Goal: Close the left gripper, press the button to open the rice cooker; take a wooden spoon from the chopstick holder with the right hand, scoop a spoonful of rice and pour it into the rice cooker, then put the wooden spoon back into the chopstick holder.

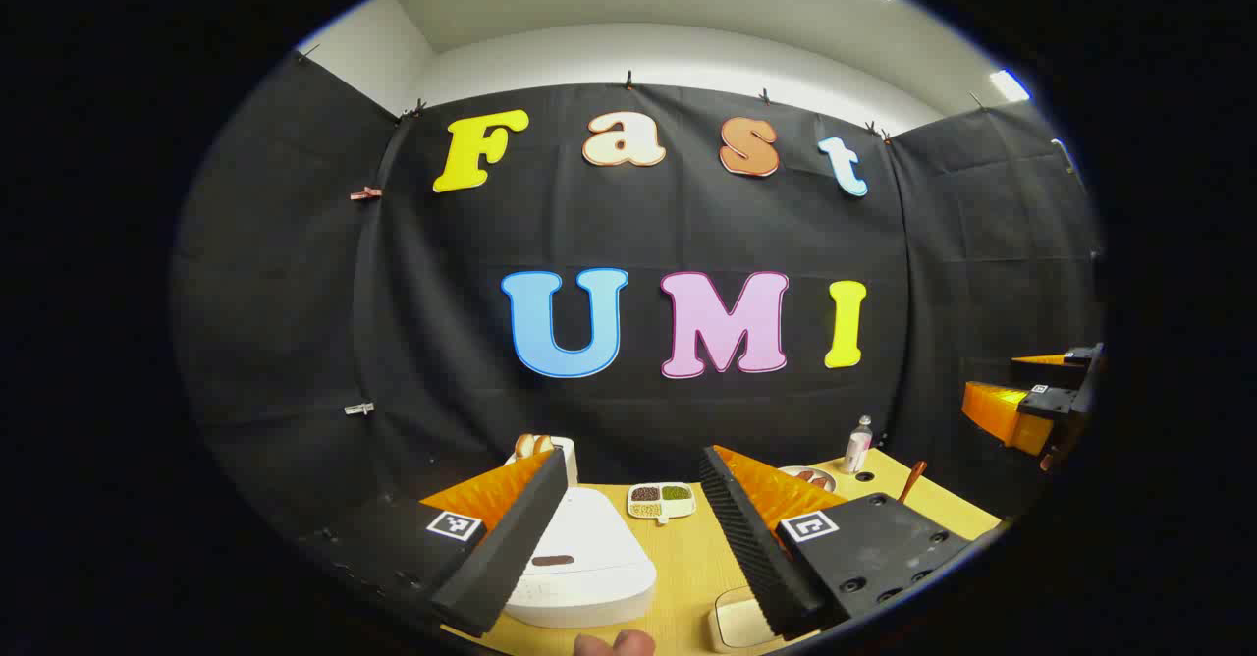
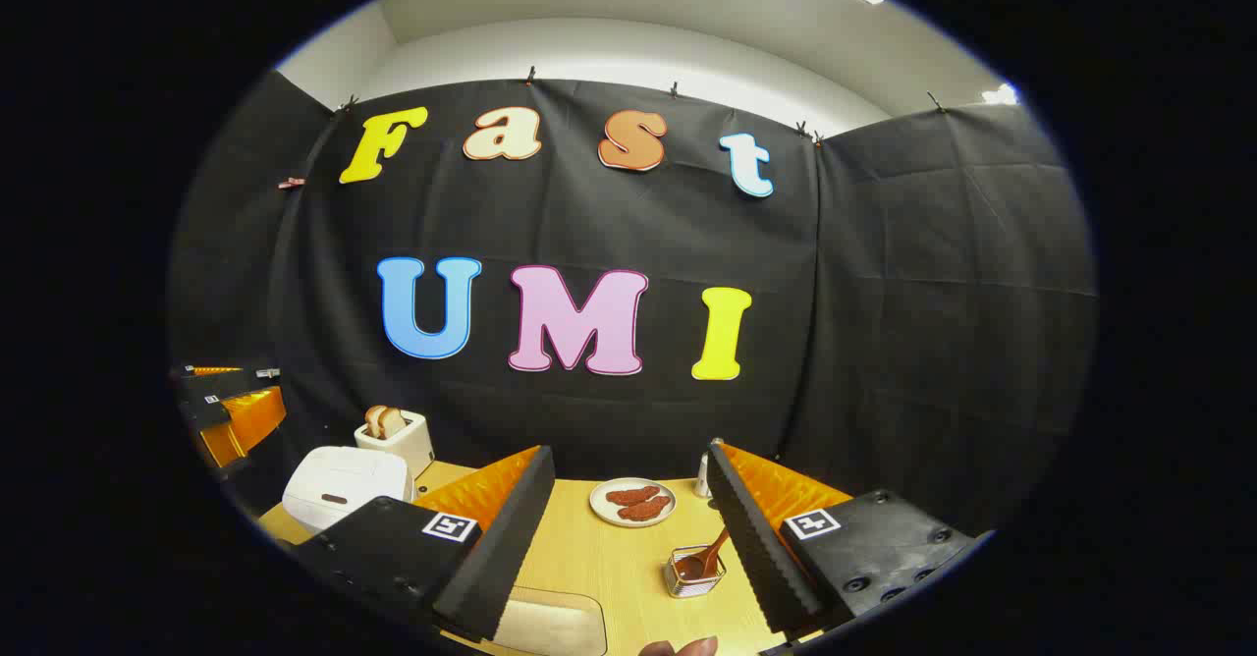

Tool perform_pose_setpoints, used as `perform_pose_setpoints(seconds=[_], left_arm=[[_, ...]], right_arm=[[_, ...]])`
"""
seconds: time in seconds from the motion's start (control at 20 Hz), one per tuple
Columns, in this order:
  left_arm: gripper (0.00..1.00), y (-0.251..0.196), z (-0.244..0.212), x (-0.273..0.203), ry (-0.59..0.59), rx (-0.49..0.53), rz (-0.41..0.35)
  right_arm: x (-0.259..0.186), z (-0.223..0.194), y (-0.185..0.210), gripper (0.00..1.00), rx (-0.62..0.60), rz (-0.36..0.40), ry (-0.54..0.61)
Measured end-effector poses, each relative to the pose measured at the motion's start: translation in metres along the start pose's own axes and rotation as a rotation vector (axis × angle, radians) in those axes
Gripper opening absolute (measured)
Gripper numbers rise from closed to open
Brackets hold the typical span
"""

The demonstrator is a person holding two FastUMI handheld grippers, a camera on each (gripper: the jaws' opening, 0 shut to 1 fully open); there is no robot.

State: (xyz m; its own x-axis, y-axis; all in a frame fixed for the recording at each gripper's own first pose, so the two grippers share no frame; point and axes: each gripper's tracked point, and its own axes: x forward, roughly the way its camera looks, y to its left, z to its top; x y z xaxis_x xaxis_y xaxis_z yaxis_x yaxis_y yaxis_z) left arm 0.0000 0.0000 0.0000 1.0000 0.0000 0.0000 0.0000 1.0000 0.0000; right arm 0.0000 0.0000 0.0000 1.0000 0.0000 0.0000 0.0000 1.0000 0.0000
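My left gripper (image 1: 628, 528) stands with its fingers spread wide, holding nothing and touching nothing. It is raised above the wooden table (image 1: 687, 568) and aimed level at the back wall. The white rice cooker (image 1: 584, 558) sits on the table below and between the fingers, nearer the left one, lid down. Beyond it lies a small divided dish (image 1: 661, 501) of grains. Behind the cooker, at the back, a toaster (image 1: 550, 448) holds bread slices. A fingertip (image 1: 614, 644) of my hand shows at the bottom edge.

My right gripper (image 2: 628, 528) is likewise fully apart, empty, and clear of every object, held above the table and level. The wooden spoon (image 2: 709, 558) stands tilted in the wire chopstick holder (image 2: 694, 574), just inside my right finger and not touching it. A plate (image 2: 632, 503) with reddish food lies between the fingers, farther back. A pale tray (image 2: 550, 622) sits at the near edge by my left finger. In the right gripper view the rice cooker lies at far left, closed, beside the toaster.
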Motion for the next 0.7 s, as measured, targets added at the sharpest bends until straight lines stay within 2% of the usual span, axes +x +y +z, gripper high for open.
perform_pose_setpoints(seconds=[0.7], left_arm=[[0.95,0.001,0.005,-0.015,-0.01,0.003,0.002]], right_arm=[[-0.018,0.003,-0.002,0.97,-0.018,-0.006,-0.002]])
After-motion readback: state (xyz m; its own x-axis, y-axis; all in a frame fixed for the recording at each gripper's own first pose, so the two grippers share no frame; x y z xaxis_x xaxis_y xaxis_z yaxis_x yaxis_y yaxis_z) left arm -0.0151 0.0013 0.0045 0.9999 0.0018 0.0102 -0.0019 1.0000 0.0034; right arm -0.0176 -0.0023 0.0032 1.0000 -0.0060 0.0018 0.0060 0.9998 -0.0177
